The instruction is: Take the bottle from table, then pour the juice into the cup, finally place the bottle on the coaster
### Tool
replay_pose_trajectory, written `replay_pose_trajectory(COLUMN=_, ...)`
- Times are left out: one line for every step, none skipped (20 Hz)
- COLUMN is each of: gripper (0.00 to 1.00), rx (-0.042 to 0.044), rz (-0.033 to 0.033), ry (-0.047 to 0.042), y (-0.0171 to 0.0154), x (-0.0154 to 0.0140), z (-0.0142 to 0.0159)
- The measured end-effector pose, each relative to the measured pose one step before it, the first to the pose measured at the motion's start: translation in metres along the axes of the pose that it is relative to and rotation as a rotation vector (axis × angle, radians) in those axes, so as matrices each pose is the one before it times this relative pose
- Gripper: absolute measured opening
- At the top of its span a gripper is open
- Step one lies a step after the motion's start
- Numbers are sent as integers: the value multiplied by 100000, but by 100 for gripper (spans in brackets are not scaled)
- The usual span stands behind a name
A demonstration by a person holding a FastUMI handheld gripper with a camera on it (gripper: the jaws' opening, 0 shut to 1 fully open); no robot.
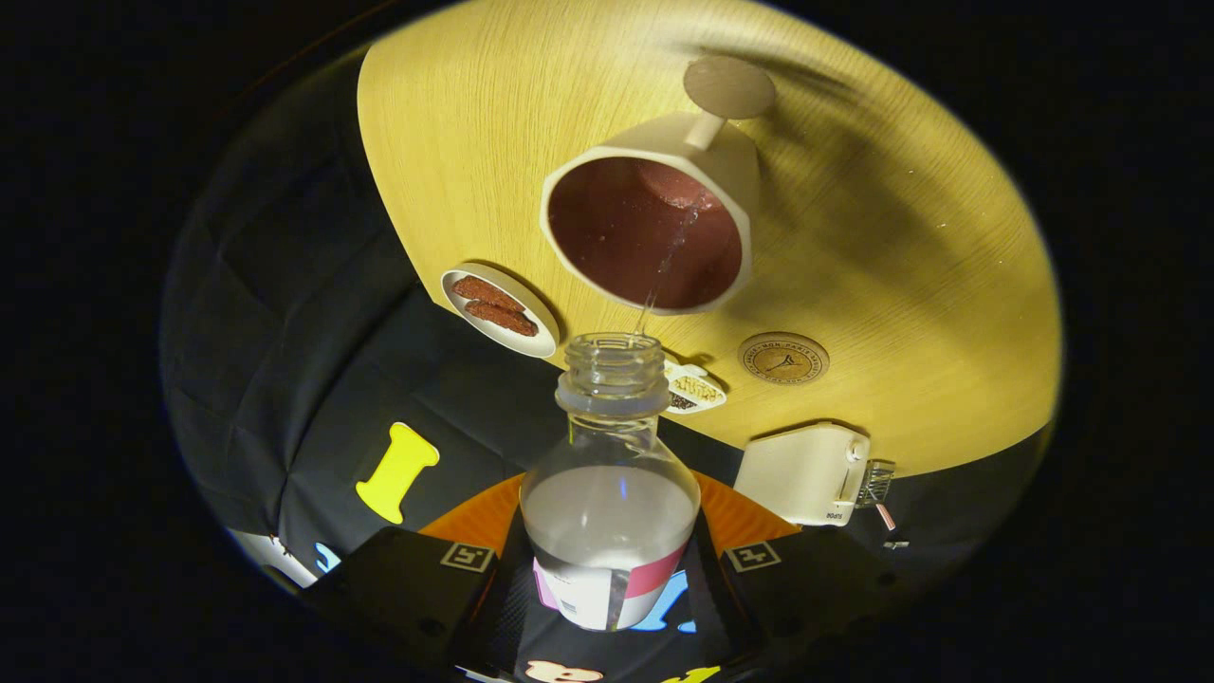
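1. Wood-grain table (531, 114) fills the upper part of the frame, tilted with the camera, and dark booth cloth lies lower left.
2. At bottom centre the gripper (607, 579) is clamped on the bottle (609, 512); both fingers press against its labelled lower body.
3. Held tipped forward, the bottle has its open neck just below frame centre, pointing at the cup (654, 228) beyond it. Cloudy liquid sits in the bottle's shoulder.
4. A thin stream (669, 261) runs from the neck over the cup's near rim into its dark interior, so pouring looks under way.
5. To do it well, I would hold this tilt steady and keep the mouth just above the near rim; a sharper tip could send liquid past the wall.
6. Level the bottle before moving off, to stop drips on the table.
7. Right of the neck lies the round coaster (783, 358), the bottle's resting spot; carry it there upright.
8. Nearby sit a dish of snacks (499, 310) at centre left and a pale boxy appliance (804, 472) at lower right; steer clear of both.
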State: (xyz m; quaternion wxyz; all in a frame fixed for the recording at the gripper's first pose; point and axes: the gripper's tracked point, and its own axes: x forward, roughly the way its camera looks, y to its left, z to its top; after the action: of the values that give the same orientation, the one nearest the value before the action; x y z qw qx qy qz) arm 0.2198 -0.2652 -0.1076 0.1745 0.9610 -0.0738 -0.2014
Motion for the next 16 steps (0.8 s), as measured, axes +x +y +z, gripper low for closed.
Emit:
replay_pose_trajectory(gripper=73, rx=558, rz=215, ry=44, y=84, x=-100, z=-186)
replay_pose_trajectory(gripper=73, rx=232, rz=-391, ry=442, y=-66, x=10, z=-215)
replay_pose_trajectory(gripper=73, rx=343, rz=-334, ry=219, y=-49, x=-5, z=-158)
replay_pose_trajectory(gripper=73, rx=286, rz=45, ry=203, y=111, x=94, z=-68)
replay_pose_trajectory(gripper=73, rx=102, rz=-281, ry=428, y=-79, x=-70, z=-124)
replay_pose_trajectory(gripper=73, rx=125, rz=-285, ry=321, y=-62, x=-75, z=-179)
replay_pose_trajectory(gripper=73, rx=34, rz=-204, ry=228, y=-14, x=-32, z=-159)
replay_pose_trajectory(gripper=73, rx=-75, rz=-184, ry=185, y=-30, x=37, z=-31)
replay_pose_trajectory(gripper=73, rx=-268, rz=-26, ry=280, y=-134, x=-249, z=-200)
replay_pose_trajectory(gripper=73, rx=-227, rz=27, ry=181, y=8, x=-7, z=-213)
replay_pose_trajectory(gripper=73, rx=-459, rz=214, ry=48, y=43, x=21, z=-178)
replay_pose_trajectory(gripper=73, rx=-637, rz=228, ry=322, y=107, x=-48, z=-215)
replay_pose_trajectory(gripper=73, rx=-200, rz=343, ry=389, y=114, x=-181, z=-275)
replay_pose_trajectory(gripper=73, rx=-316, rz=748, ry=-150, y=165, x=-205, z=-155)
replay_pose_trajectory(gripper=73, rx=-753, rz=1231, ry=-816, y=267, x=-126, z=77)
replay_pose_trajectory(gripper=73, rx=-664, rz=1200, ry=-472, y=174, x=-169, z=-39)
